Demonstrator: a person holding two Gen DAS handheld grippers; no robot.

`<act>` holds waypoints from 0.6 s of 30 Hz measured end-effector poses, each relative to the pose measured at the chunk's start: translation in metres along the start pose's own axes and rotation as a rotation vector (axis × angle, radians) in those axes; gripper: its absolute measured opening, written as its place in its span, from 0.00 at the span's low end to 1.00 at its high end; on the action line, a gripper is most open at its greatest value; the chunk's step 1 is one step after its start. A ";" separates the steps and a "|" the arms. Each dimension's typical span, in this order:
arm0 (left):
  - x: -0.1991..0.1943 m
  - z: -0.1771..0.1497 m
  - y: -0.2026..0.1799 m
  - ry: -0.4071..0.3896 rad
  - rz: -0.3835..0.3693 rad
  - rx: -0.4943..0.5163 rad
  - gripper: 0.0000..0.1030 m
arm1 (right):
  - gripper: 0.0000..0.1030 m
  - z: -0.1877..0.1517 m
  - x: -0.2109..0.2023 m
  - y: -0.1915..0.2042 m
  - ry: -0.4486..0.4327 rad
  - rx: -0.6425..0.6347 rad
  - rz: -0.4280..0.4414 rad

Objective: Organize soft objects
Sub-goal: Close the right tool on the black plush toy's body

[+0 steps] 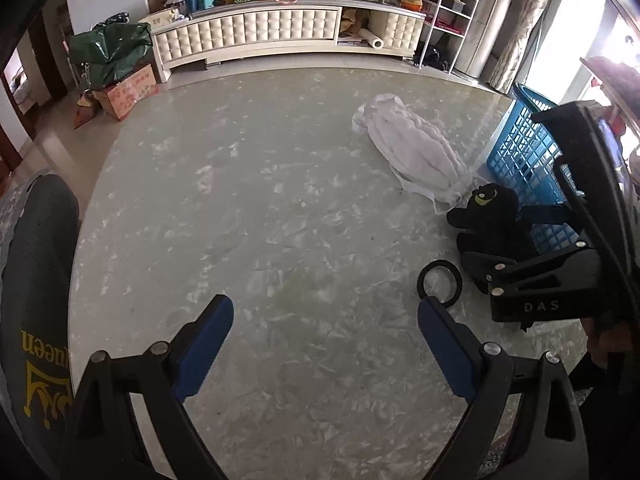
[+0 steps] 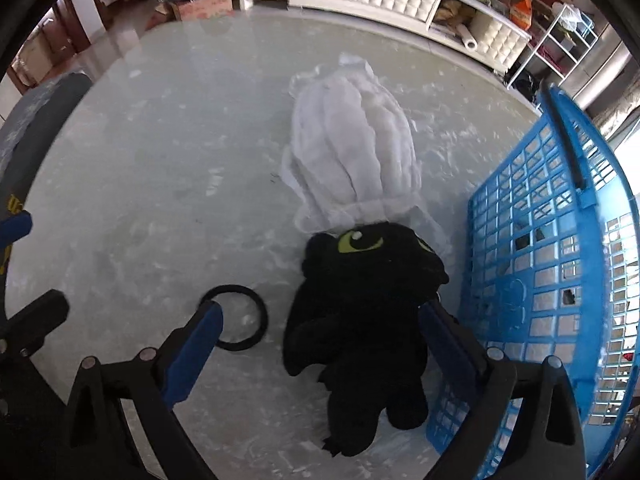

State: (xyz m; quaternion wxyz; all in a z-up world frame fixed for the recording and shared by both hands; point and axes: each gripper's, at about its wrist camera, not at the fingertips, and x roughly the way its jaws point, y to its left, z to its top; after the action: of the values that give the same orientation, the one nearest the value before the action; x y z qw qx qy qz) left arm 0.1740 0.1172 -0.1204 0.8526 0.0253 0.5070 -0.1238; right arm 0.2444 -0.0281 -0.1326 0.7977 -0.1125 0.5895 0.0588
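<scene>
A black plush dragon [image 2: 360, 312] with green eyes lies on the pale marbled table [image 2: 160, 160], beside a blue plastic basket [image 2: 540, 280]. My right gripper [image 2: 320, 320] is open, its fingers straddling the plush low over the table. A white folded cloth [image 2: 352, 152] lies just beyond the plush. A black ring band [image 2: 262, 314] lies left of the plush. My left gripper [image 1: 326, 318] is open and empty over bare table; from its view the plush [image 1: 488, 220], cloth [image 1: 416, 152], ring [image 1: 454, 276] and basket [image 1: 524, 148] are at right.
A dark cap [image 1: 36, 280] with yellow lettering sits at the table's left edge. Beyond the table stand a cream tufted cabinet [image 1: 280, 32] loaded with boxes, a white wire rack [image 1: 452, 20], a green bag [image 1: 108, 52] and a cardboard box [image 1: 128, 90].
</scene>
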 end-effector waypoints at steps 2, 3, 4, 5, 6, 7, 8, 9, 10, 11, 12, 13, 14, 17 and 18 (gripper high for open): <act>0.003 0.001 -0.002 0.003 -0.008 0.010 0.90 | 0.95 0.001 0.004 -0.002 0.010 0.009 -0.009; 0.003 0.002 -0.003 0.002 -0.014 0.016 0.90 | 0.93 0.001 0.006 -0.003 0.016 0.018 -0.008; 0.004 0.003 -0.006 -0.001 -0.019 0.025 0.90 | 0.92 0.001 0.009 -0.005 0.023 0.029 -0.006; 0.004 0.003 -0.008 -0.002 -0.019 0.031 0.90 | 0.92 0.001 0.011 -0.007 0.026 0.036 -0.009; 0.004 0.004 -0.009 -0.002 -0.019 0.036 0.90 | 0.91 0.002 0.014 -0.011 0.028 0.040 -0.013; 0.004 0.005 -0.011 -0.002 -0.020 0.043 0.90 | 0.89 0.002 0.016 -0.014 0.031 0.047 -0.013; 0.005 0.005 -0.012 0.000 -0.022 0.046 0.90 | 0.88 0.002 0.018 -0.015 0.036 0.049 -0.019; 0.006 0.006 -0.013 0.002 -0.025 0.048 0.90 | 0.86 0.001 0.020 -0.016 0.040 0.048 -0.023; 0.007 0.006 -0.014 0.007 -0.025 0.052 0.90 | 0.83 0.001 0.022 -0.018 0.043 0.047 -0.029; 0.008 0.006 -0.015 0.011 -0.023 0.055 0.90 | 0.81 0.000 0.024 -0.019 0.043 0.045 -0.038; 0.009 0.006 -0.016 0.017 -0.020 0.056 0.90 | 0.74 0.000 0.025 -0.020 0.040 0.047 -0.045; 0.010 0.007 -0.016 0.024 -0.018 0.057 0.90 | 0.63 0.000 0.025 -0.025 0.032 0.057 -0.052; 0.011 0.007 -0.016 0.028 -0.022 0.056 0.90 | 0.59 -0.001 0.025 -0.033 0.024 0.067 -0.059; 0.009 0.008 -0.018 0.037 -0.053 0.047 0.90 | 0.45 -0.003 0.023 -0.042 0.013 0.079 -0.056; 0.008 0.008 -0.018 0.033 -0.063 0.048 0.90 | 0.45 -0.004 0.022 -0.043 0.004 0.076 -0.051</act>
State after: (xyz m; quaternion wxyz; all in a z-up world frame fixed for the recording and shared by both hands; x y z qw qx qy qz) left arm 0.1805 0.0966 -0.1218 0.8390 0.0317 0.5184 -0.1622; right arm 0.2567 -0.0720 -0.1500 0.8015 -0.0975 0.5898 0.0158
